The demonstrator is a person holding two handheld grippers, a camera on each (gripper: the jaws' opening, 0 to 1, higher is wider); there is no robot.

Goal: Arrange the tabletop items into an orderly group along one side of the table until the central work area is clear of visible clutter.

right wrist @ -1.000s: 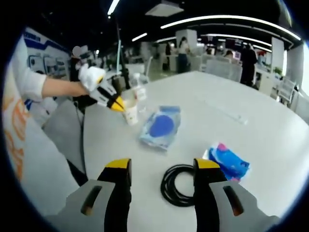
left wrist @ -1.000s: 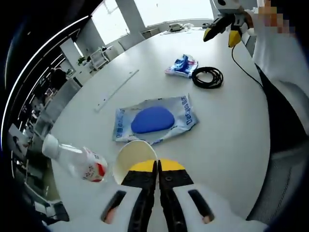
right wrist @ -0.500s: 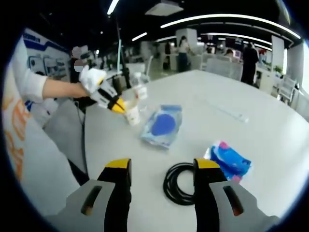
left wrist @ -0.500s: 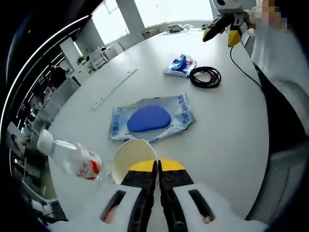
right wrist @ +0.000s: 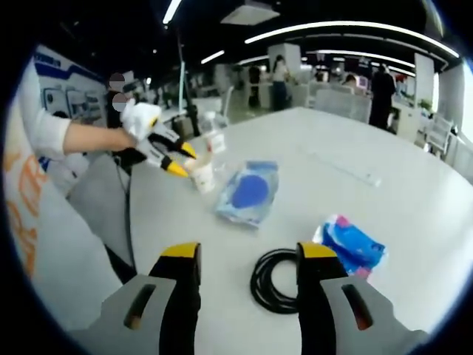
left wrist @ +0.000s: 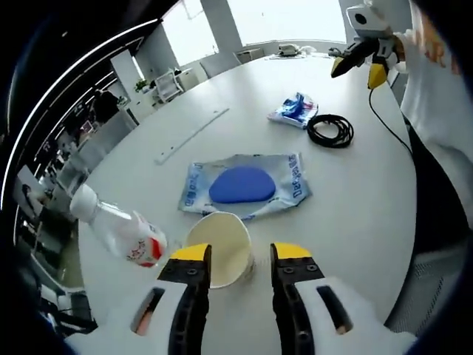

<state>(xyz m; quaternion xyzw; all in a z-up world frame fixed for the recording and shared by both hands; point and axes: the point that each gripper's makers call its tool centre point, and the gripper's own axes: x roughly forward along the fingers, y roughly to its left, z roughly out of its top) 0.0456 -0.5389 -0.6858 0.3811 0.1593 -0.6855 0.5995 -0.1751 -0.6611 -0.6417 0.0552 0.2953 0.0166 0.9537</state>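
Observation:
My left gripper (left wrist: 240, 259) is open, and a white paper cup (left wrist: 222, 245) stands upright on the table just ahead of its jaws, free of them. A clear bottle with a red label (left wrist: 122, 233) lies left of the cup. Beyond the cup lies a flat pouch with a blue oval (left wrist: 244, 185). My right gripper (right wrist: 249, 259) is open above a black cable coil (right wrist: 277, 281), with a blue packet (right wrist: 353, 245) to its right. In the right gripper view the left gripper (right wrist: 185, 161) stands open beside the cup (right wrist: 203, 176).
A long white strip (left wrist: 192, 135) lies across the far part of the white table (left wrist: 355, 214). The cable coil (left wrist: 330, 131) and blue packet (left wrist: 298, 109) sit below the right gripper (left wrist: 358, 72). A person's sleeve is at the right edge. Chairs and desks stand beyond the table.
My left gripper has opened and let go of the paper cup, which now stands on the table. The right gripper has stayed open over the cable coil.

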